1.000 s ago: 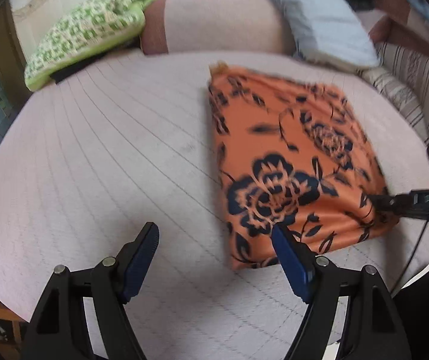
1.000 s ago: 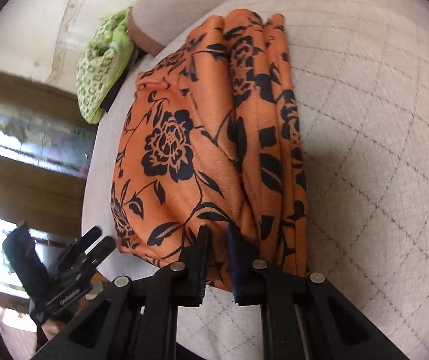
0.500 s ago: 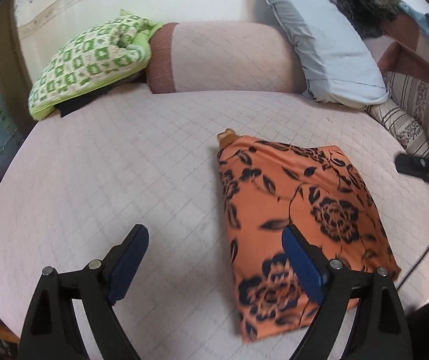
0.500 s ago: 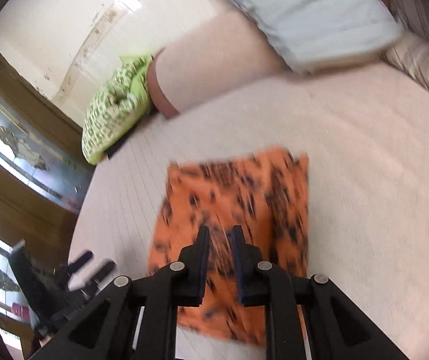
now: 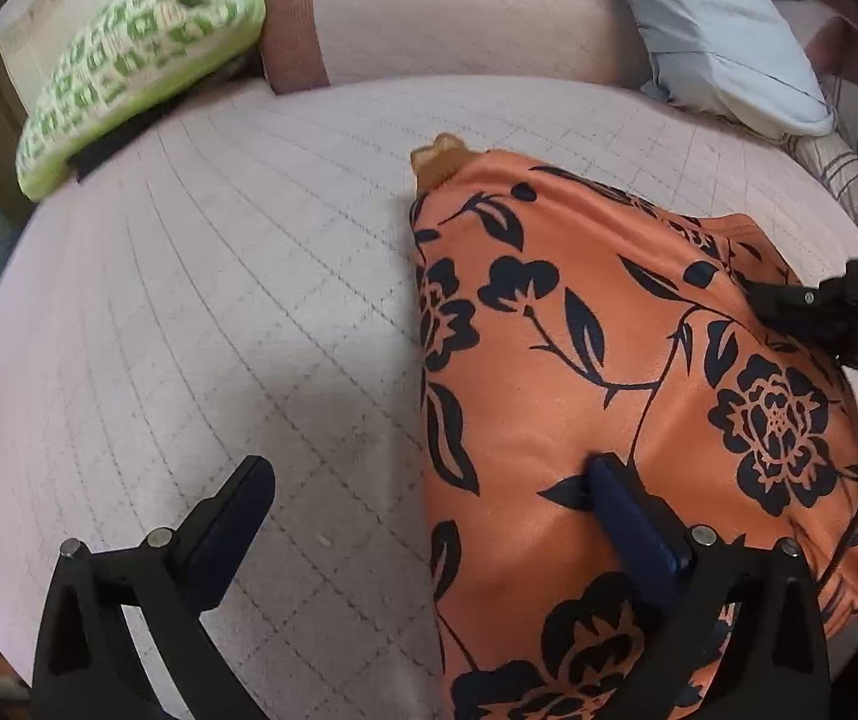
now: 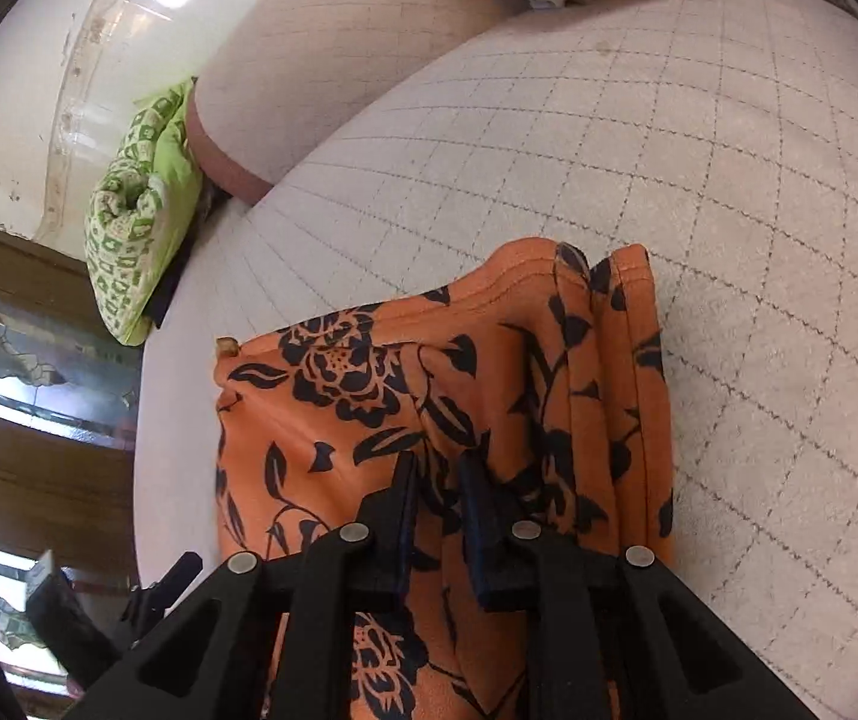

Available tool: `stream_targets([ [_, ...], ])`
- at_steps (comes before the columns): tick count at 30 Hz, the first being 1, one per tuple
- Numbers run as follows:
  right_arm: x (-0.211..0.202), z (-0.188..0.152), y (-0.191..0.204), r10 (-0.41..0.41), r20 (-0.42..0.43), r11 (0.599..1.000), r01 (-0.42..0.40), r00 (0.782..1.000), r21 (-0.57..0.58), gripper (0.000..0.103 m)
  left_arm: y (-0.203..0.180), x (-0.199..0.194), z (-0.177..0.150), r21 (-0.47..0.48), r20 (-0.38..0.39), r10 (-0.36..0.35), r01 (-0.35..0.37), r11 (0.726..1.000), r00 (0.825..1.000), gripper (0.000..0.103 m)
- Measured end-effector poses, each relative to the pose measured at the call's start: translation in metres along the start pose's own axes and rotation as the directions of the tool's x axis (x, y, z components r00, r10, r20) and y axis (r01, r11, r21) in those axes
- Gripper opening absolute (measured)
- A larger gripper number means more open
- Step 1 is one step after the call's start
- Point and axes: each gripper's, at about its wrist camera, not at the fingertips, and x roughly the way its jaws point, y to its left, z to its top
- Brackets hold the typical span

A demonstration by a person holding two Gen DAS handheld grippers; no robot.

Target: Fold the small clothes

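Both hand-held tools sit over the orange floral garment (image 5: 597,360), which lies folded into a compact block on the quilted pale pink bed cover (image 5: 219,312). From the left wrist view the left gripper (image 5: 429,492) is spread wide: its right finger rests on top of the fabric near the block's 6 o'clock edge, while the other hangs over bare cover at 8 o'clock, holding nothing. From the right wrist view the right gripper (image 6: 438,483) has its fingers drawn narrow, with a thin strip of orange cloth showing in the gap; I cannot tell whether cloth is truly pinched or merely lies beneath.

Judging by the sheen and soft rounded edges, the garment looks light, limp and somewhat slippery, so layers may slide apart if dragged. Several stacked hems show at the 1 o'clock corner in the right wrist view, and a small tab pokes out at 12 o'clock in the left view. A sensible hold would be a corner, catching all layers together.

A green patterned pillow (image 5: 129,54) lies at 11 o'clock, well apart.
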Motion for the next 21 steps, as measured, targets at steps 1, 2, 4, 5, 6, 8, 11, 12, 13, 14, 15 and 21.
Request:
stream_targets([
  [1, -0.001, -0.001, 0.0, 0.003, 0.002, 1.0, -0.003, 1.0, -0.01, 0.017, 0.003, -0.002, 0.002, -0.004, -0.017, -0.01, 0.01, 1.0, 1.0, 0.103],
  [2, -0.003, -0.002, 0.001, 0.006, 0.007, 1.0, -0.006, 1.0, -0.009, 0.017, 0.005, -0.006, 0.002, -0.008, -0.017, -0.008, 0.008, 1.0, 1.0, 0.103],
  [4, -0.01, -0.003, 0.006, 0.001, 0.028, 1.0, 0.0, 1.0, -0.025, 0.017, 0.011, -0.023, -0.001, -0.023, 0.024, 0.029, -0.028, 0.999, 0.999, 0.103],
  [5, -0.017, -0.004, 0.01, -0.006, 0.049, 0.999, 0.008, 0.999, -0.048, 0.017, 0.013, -0.031, -0.003, -0.03, 0.049, 0.046, -0.044, 0.999, 0.998, 0.103],
  [6, -0.024, -0.006, 0.016, -0.008, 0.079, 0.997, 0.014, 0.997, -0.079, 0.019, 0.017, -0.041, -0.007, -0.045, 0.08, 0.054, -0.05, 0.998, 0.995, 0.103],
  [8, -0.041, -0.012, 0.029, 0.032, 0.127, 0.992, -0.016, 0.991, -0.126, 0.018, 0.025, -0.052, -0.013, -0.08, 0.104, 0.06, -0.052, 0.995, 0.993, 0.103],
  [11, -0.053, -0.021, 0.042, 0.128, 0.138, 0.979, -0.103, 0.982, -0.174, 0.018, 0.034, -0.05, -0.024, -0.13, 0.052, 0.066, -0.059, 0.99, 0.996, 0.103],
  [12, -0.052, -0.024, 0.046, 0.142, 0.131, 0.976, -0.116, 0.981, -0.187, 0.018, 0.034, -0.046, -0.029, -0.132, 0.029, 0.053, -0.049, 0.99, 0.998, 0.103],
  [13, -0.047, -0.027, 0.049, 0.149, 0.118, 0.973, -0.124, 0.982, -0.194, 0.018, 0.032, -0.037, -0.037, -0.125, -0.011, 0.046, -0.047, 0.991, 0.999, 0.103],
  [14, -0.04, -0.029, 0.05, 0.145, 0.104, 0.974, -0.124, 0.984, -0.191, 0.019, 0.029, -0.03, -0.043, -0.117, -0.039, 0.05, -0.054, 0.992, 0.998, 0.103],
  [15, -0.031, -0.031, 0.05, 0.13, 0.083, 0.976, -0.113, 0.988, -0.185, 0.023, 0.027, -0.026, -0.046, -0.12, -0.043, 0.053, -0.058, 0.991, 0.998, 0.103],
  [21, -0.003, -0.043, 0.037, 0.019, 0.002, 0.992, -0.018, 1.0, -0.121, 0.027, 0.03, -0.05, -0.051, -0.094, 0.0, 0.093, -0.092, 0.991, 0.996, 0.103],
])
